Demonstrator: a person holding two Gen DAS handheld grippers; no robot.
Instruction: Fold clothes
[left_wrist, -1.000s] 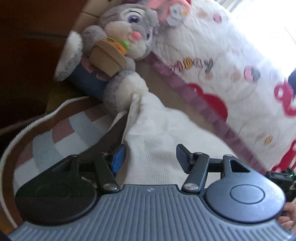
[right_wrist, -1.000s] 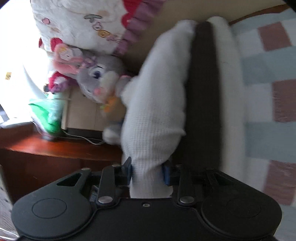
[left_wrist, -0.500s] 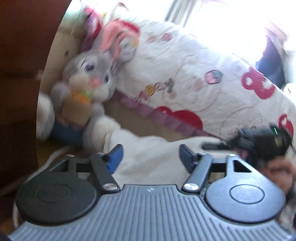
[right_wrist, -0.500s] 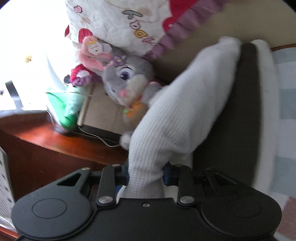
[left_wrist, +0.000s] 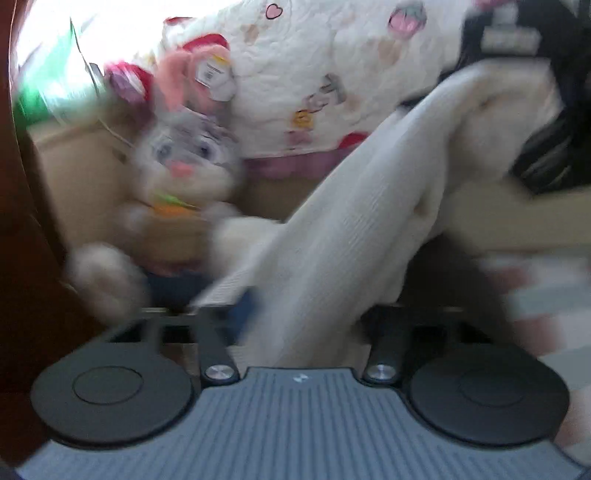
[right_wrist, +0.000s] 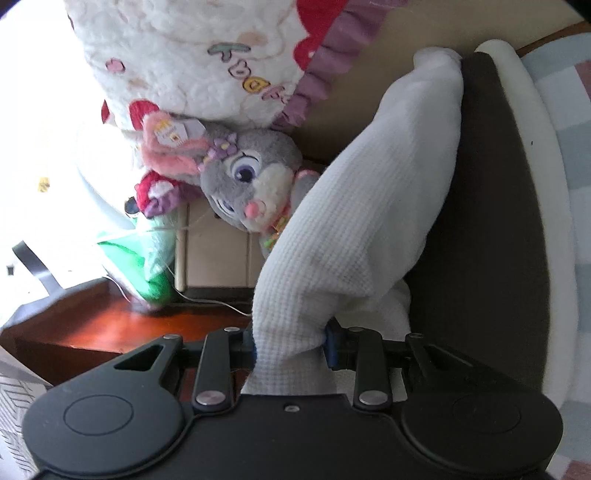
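A white waffle-knit garment with a dark panel hangs lifted off the bed. My right gripper is shut on a bunched edge of it. In the blurred left wrist view the same garment runs up and to the right from between the fingers of my left gripper. Those fingers stand wide apart with the cloth between them, and their tips are hidden by it. The right gripper's dark body shows at the far right of that view.
A grey plush bunny sits against a cardboard box. A white quilt with red and purple trim lies behind. A red-brown wooden nightstand holds a green bag. The checked bedspread is at the right.
Both grippers have risen and the garment has lifted off the bed with them. The left view has swung upward and become blurred. The right gripper has stayed shut on the cloth.
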